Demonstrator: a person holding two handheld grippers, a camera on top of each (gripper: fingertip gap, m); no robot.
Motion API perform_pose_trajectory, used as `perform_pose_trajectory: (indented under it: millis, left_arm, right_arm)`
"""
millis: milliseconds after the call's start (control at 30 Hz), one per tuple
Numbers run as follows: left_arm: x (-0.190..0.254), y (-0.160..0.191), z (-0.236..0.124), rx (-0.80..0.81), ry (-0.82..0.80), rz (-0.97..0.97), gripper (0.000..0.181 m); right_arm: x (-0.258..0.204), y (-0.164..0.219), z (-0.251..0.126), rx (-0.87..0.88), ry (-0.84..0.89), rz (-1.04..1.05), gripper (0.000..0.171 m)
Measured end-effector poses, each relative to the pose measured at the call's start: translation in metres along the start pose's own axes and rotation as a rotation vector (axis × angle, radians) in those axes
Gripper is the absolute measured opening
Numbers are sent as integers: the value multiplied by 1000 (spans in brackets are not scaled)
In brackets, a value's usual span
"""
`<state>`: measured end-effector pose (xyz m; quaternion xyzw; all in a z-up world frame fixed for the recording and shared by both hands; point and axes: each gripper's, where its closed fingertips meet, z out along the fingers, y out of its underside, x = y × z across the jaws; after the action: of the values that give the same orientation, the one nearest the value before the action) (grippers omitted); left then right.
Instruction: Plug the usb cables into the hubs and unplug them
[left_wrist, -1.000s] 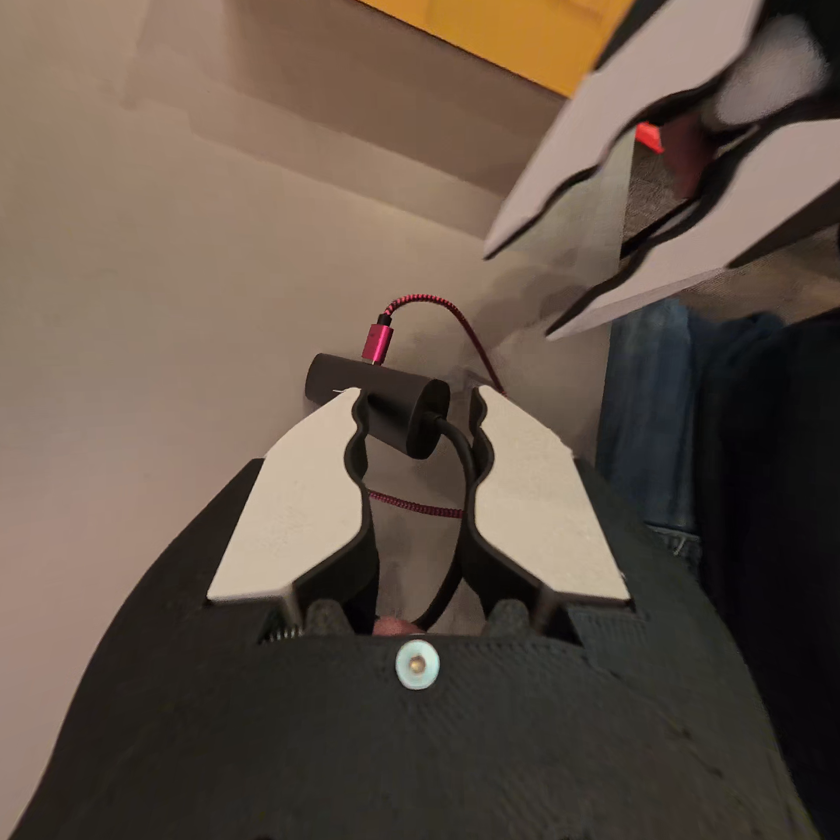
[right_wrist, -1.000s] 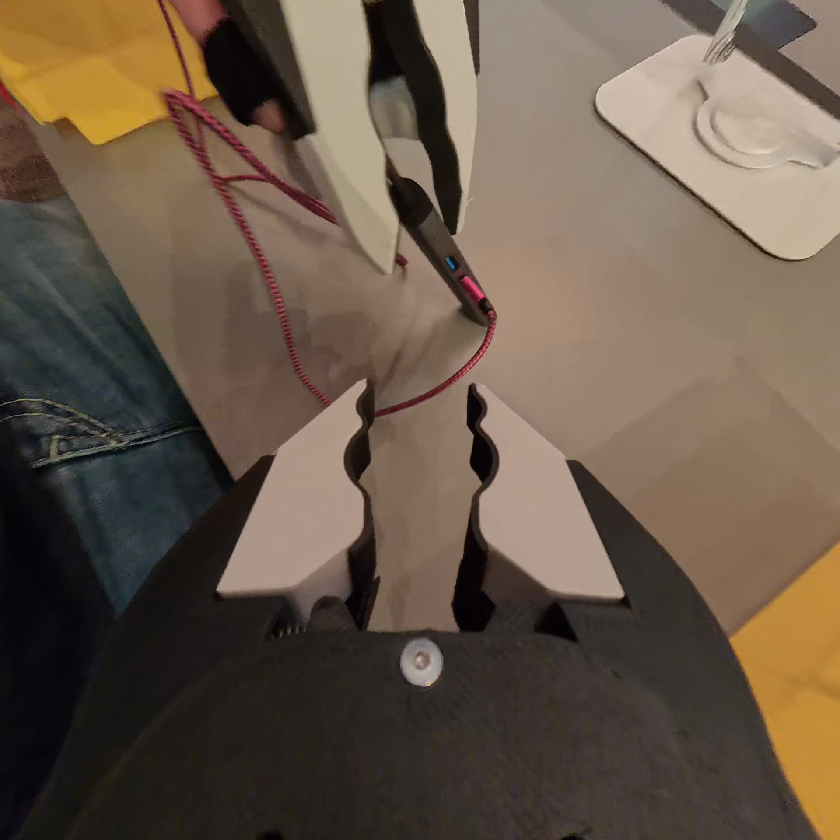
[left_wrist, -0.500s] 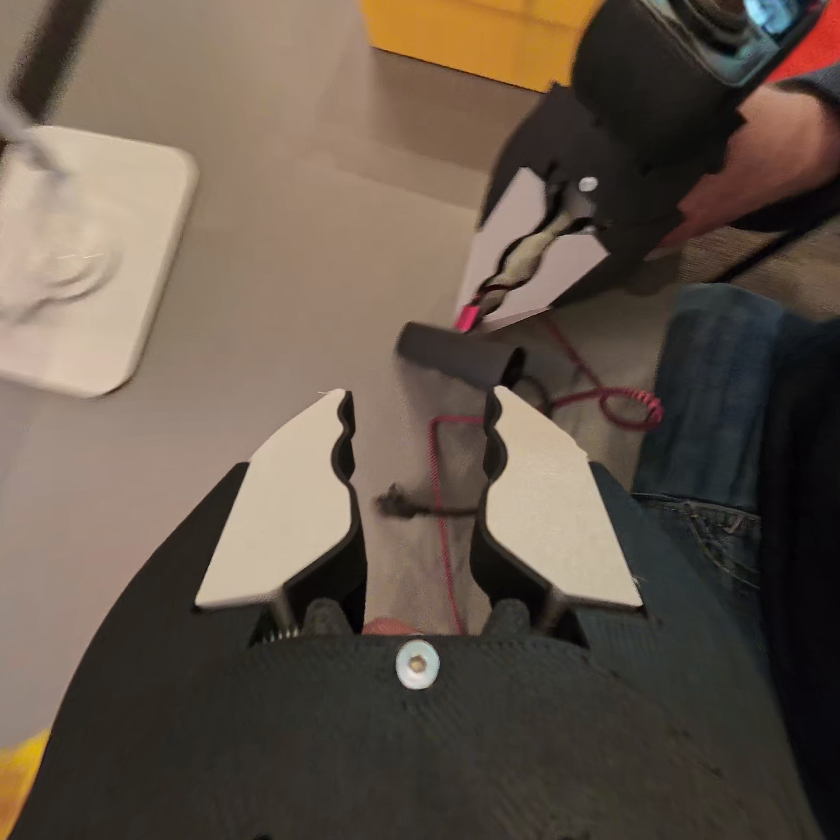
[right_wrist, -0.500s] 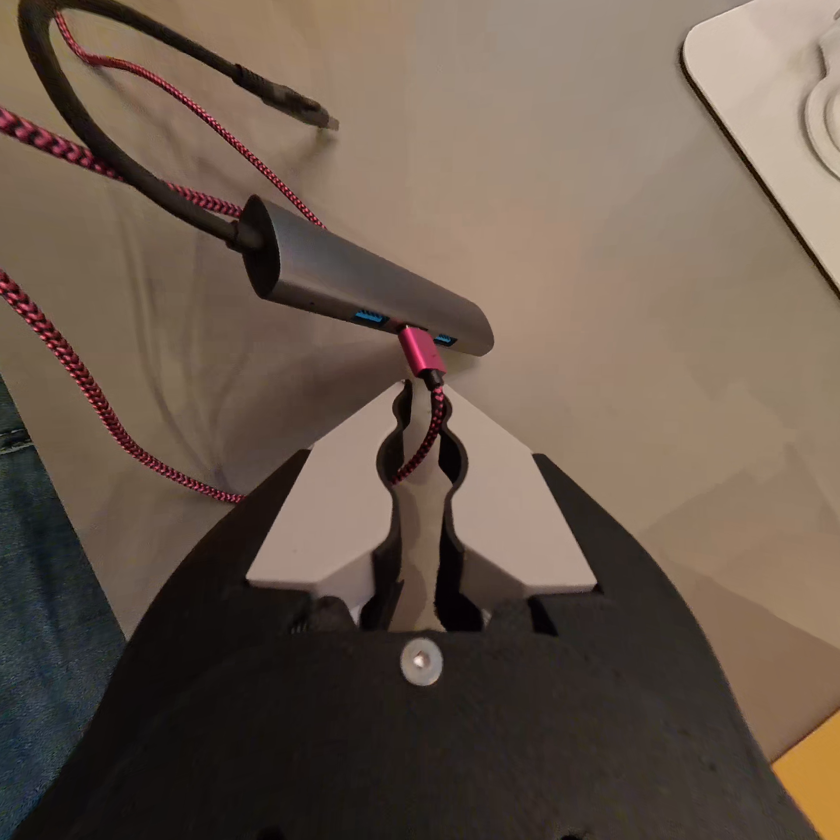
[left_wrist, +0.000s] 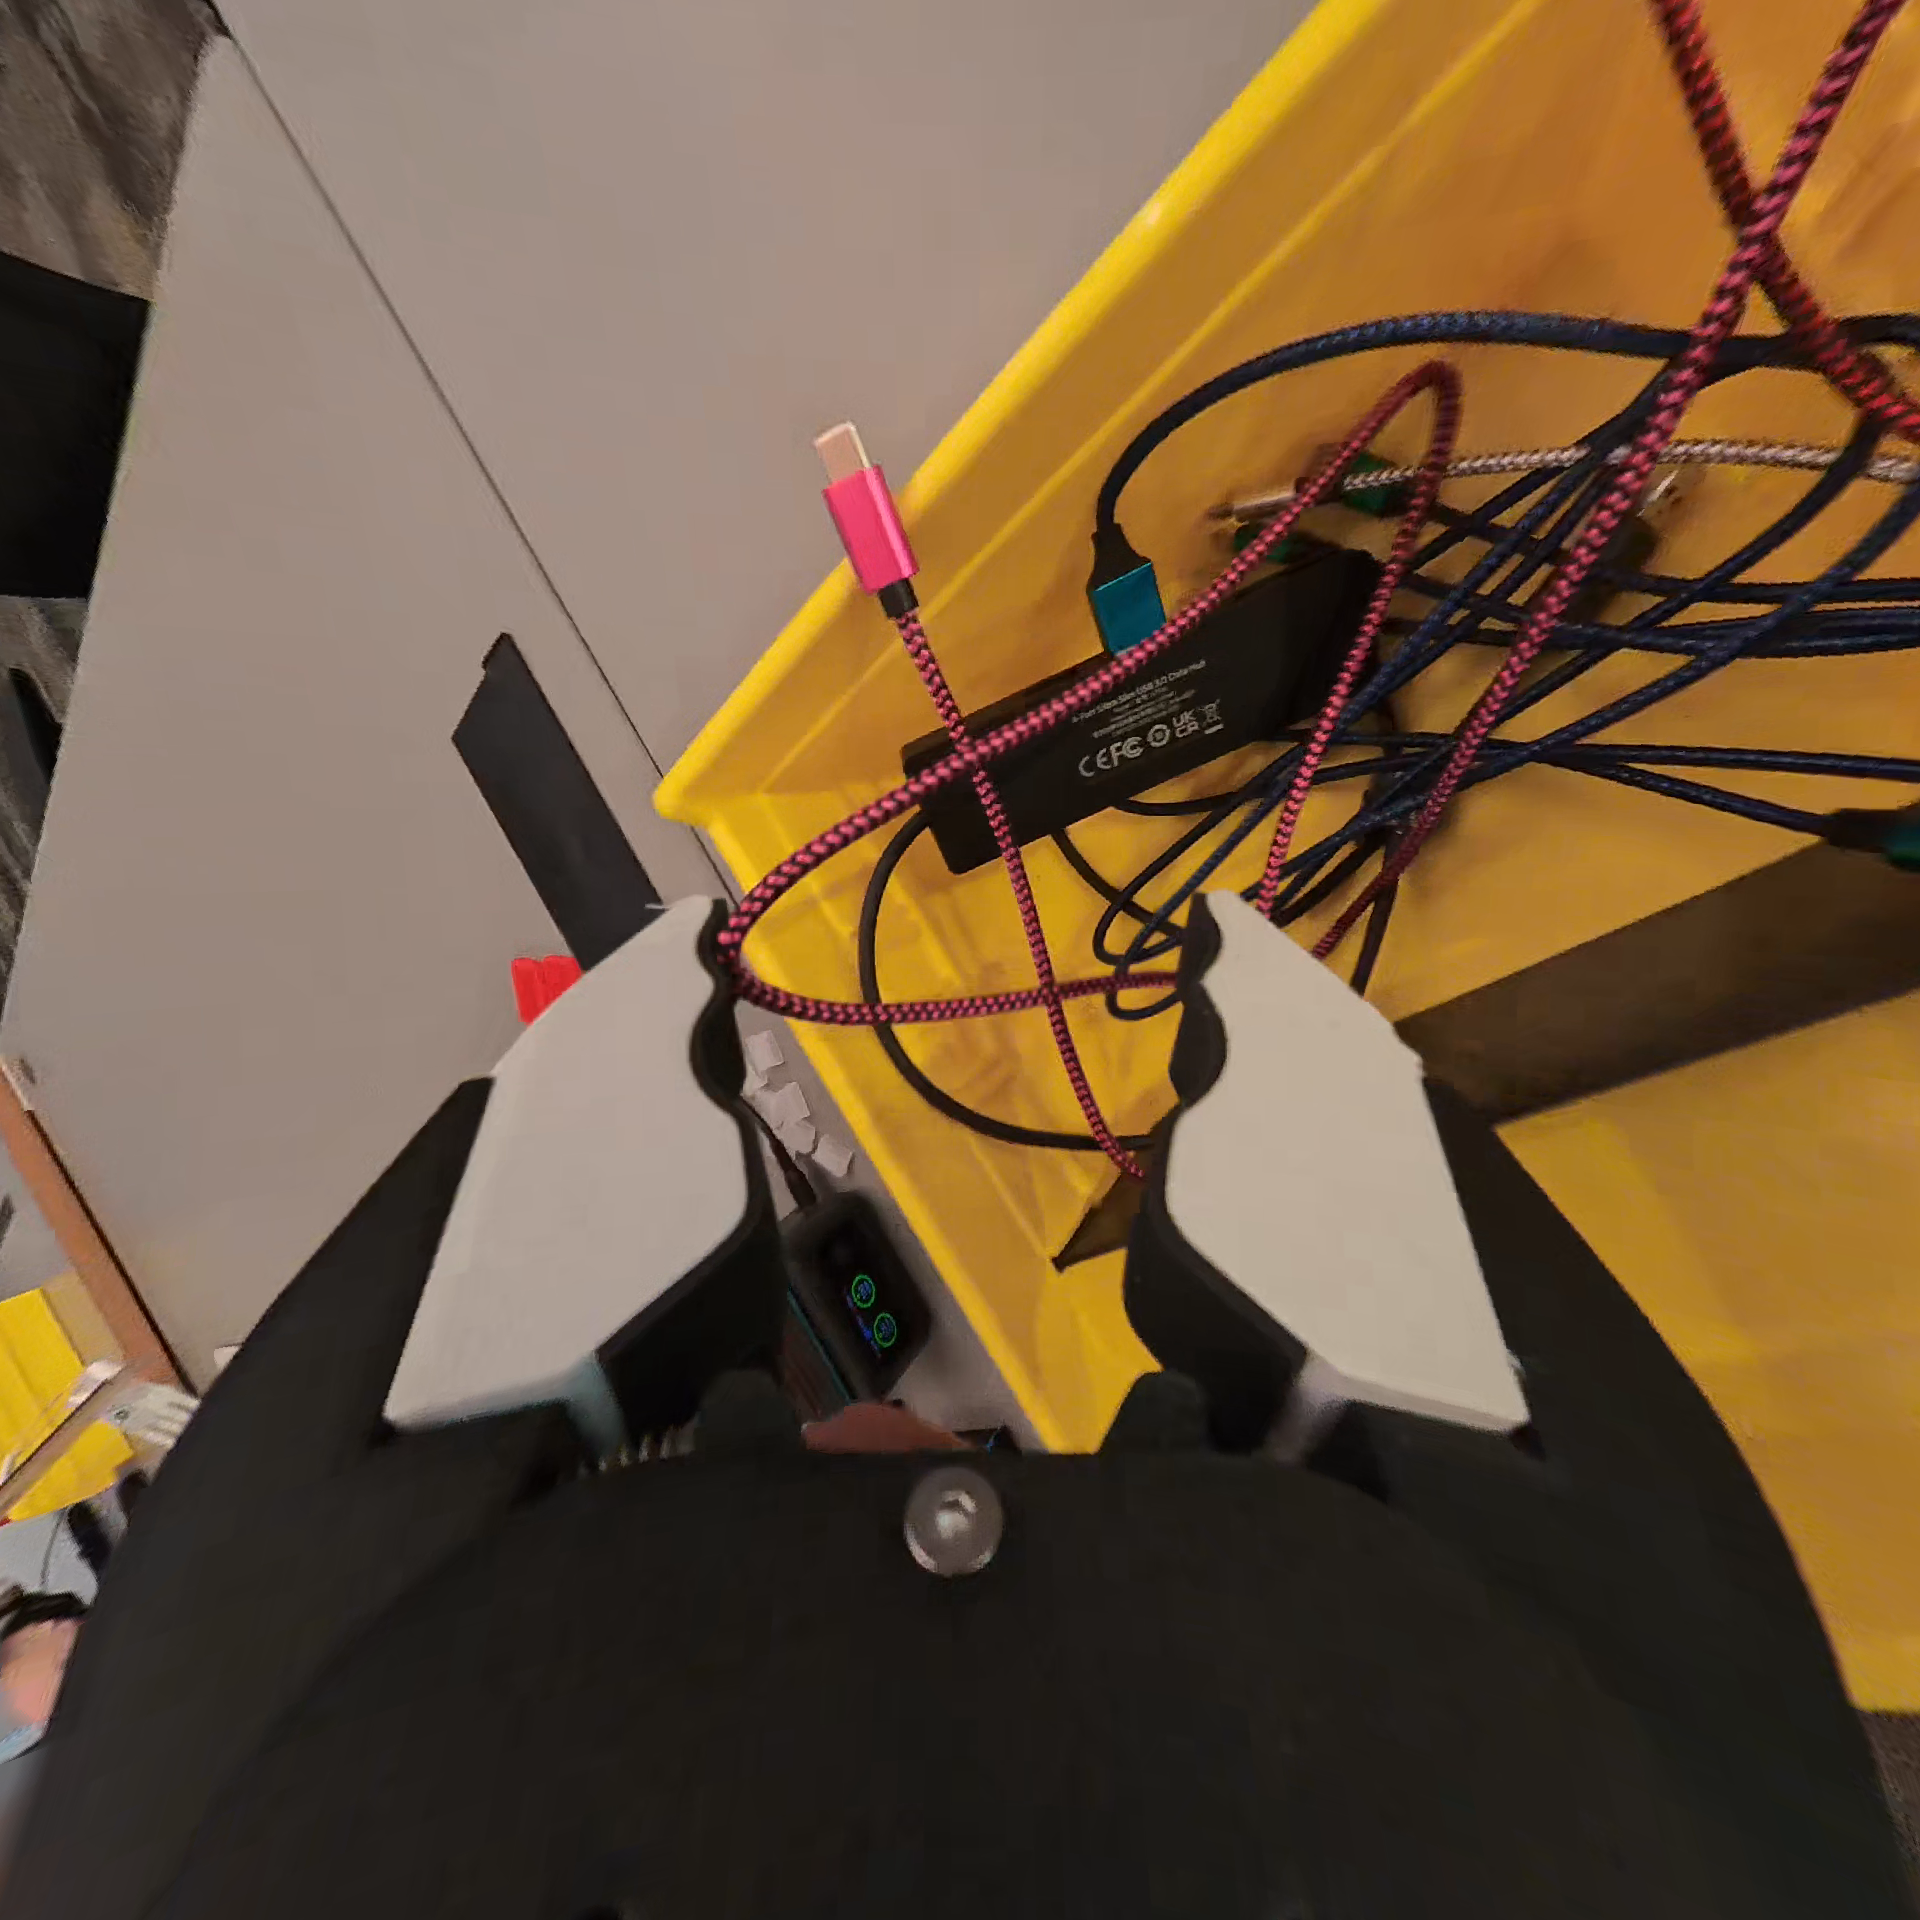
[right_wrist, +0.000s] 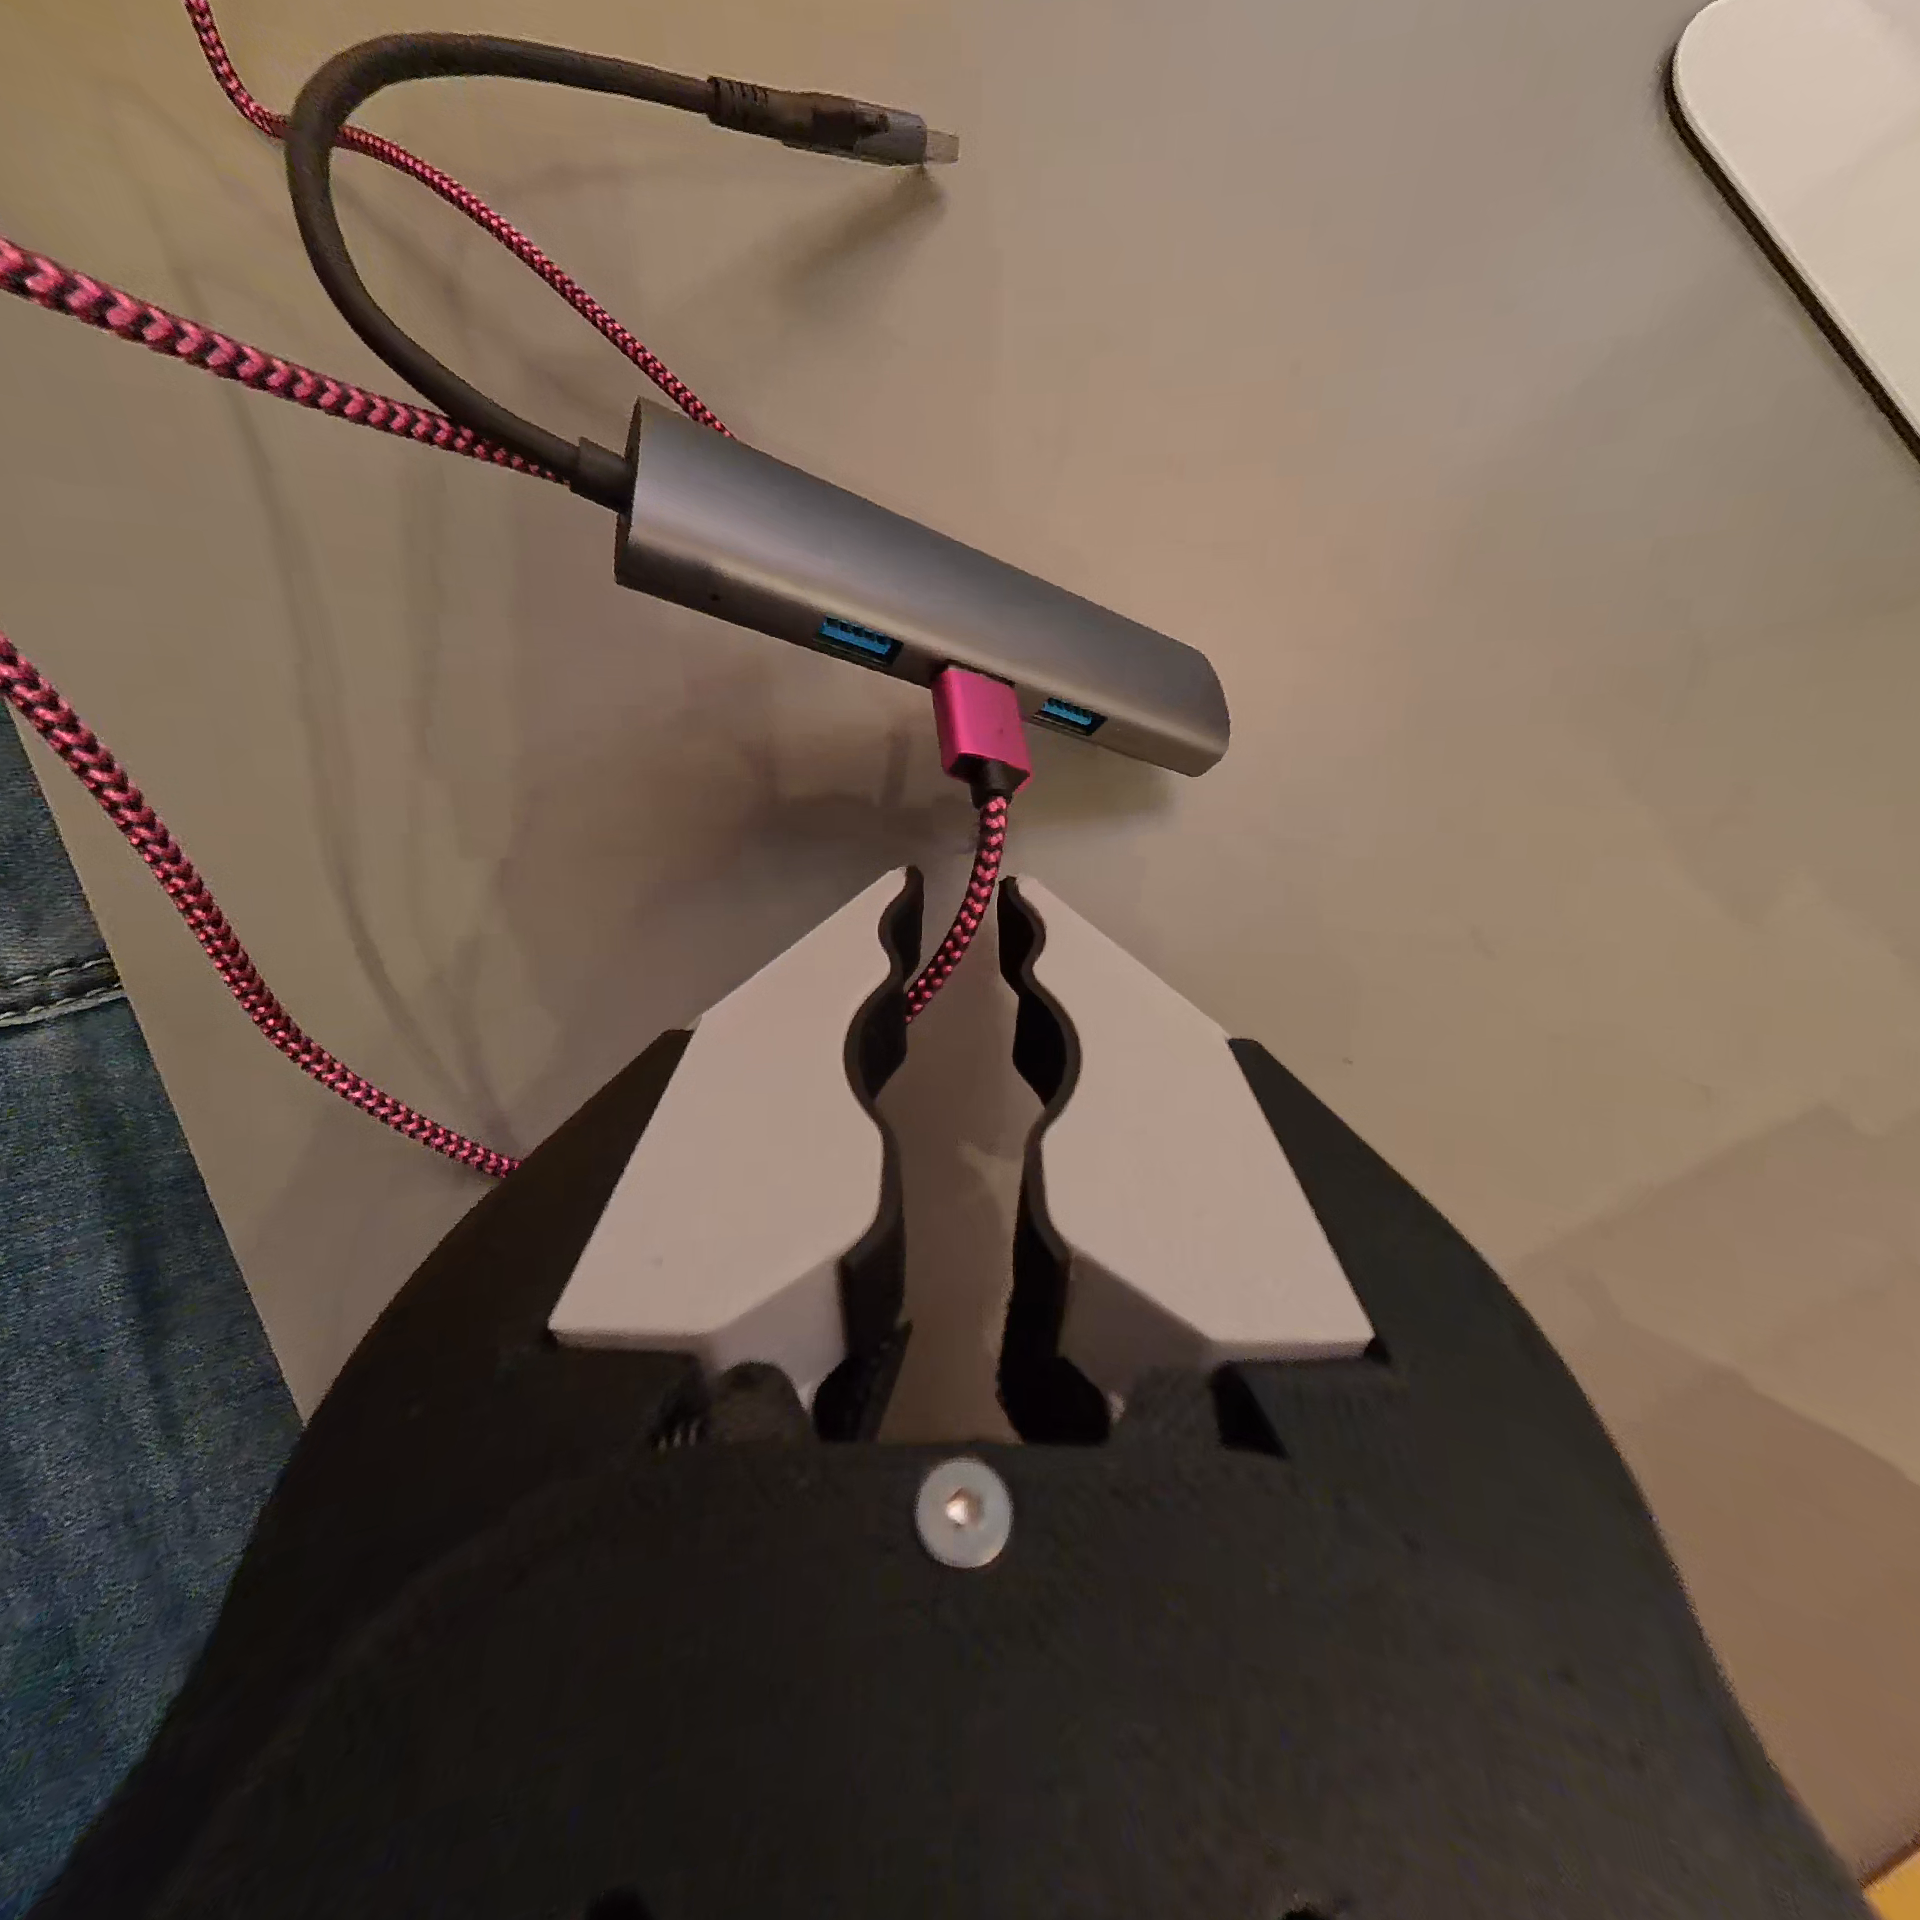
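In the right wrist view a grey hub (right_wrist: 883, 582) lies on the table (right_wrist: 1455, 727). A pink plug (right_wrist: 982, 727) sits in its middle port, with a blue port free on each side. The pink braided cable (right_wrist: 956, 935) runs from the plug down between the tips of my right gripper (right_wrist: 958, 881). Its jaws stand a narrow gap apart and the cable lies loosely between them. My left gripper (left_wrist: 961, 920) is open and empty over a yellow bin (left_wrist: 1299, 260). The bin holds a black hub (left_wrist: 1143, 727) and tangled cables (left_wrist: 1610, 675).
A pink connector (left_wrist: 871, 530) sticks up at the bin rim, with a teal one (left_wrist: 1124, 608) beside it. A small device with a lit screen (left_wrist: 868, 1309) lies left of the bin. The grey hub's black lead (right_wrist: 831, 120) curls behind it. A white pad (right_wrist: 1818, 208) lies far right. A person's jeans (right_wrist: 83, 1351) show left. About 45 centimetres separates my left fingertips from my right.
My left gripper has swung away from the grey hub to the yellow bin and opened wider. My right gripper has stayed around the pink cable just below the plug.
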<state>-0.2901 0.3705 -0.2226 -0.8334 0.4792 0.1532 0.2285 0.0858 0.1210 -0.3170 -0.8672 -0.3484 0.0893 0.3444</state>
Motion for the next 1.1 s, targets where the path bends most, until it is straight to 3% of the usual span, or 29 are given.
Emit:
perform_pose_trajectory:
  millis: [100, 167, 267, 433, 600, 900, 1100]
  left_arm:
    - [-5, 5, 16, -51, -54, 30, 75]
    - [-1, 2, 20, -26, -26, -10, 62]
    - [-4, -7, 14, 68, -42, -35, 5]
    - [-17, -12, 0, 106, -97, -46, 0]
    - [-37, -27, -37, 193, -138, -89, 0]
    - [-102, -75, -164, 447, -192, -236, 0]
    - [-101, -147, -261, 636, -191, -164, 0]
  right_arm:
    - [0, 0, 0, -1, -2, -1, 12]
    - [0, 1, 0, 0, -4, 2, 12]
    - [-1, 1, 1, 2, -13, 6, 11]
    - [-2, 0, 2, 5, -23, 6, 11]
    - [-2, 1, 2, 9, -31, 20, 11]
    - [-2, 0, 3, 13, -36, 34, 11]
    - [1, -1, 0, 16, -17, 41, 11]
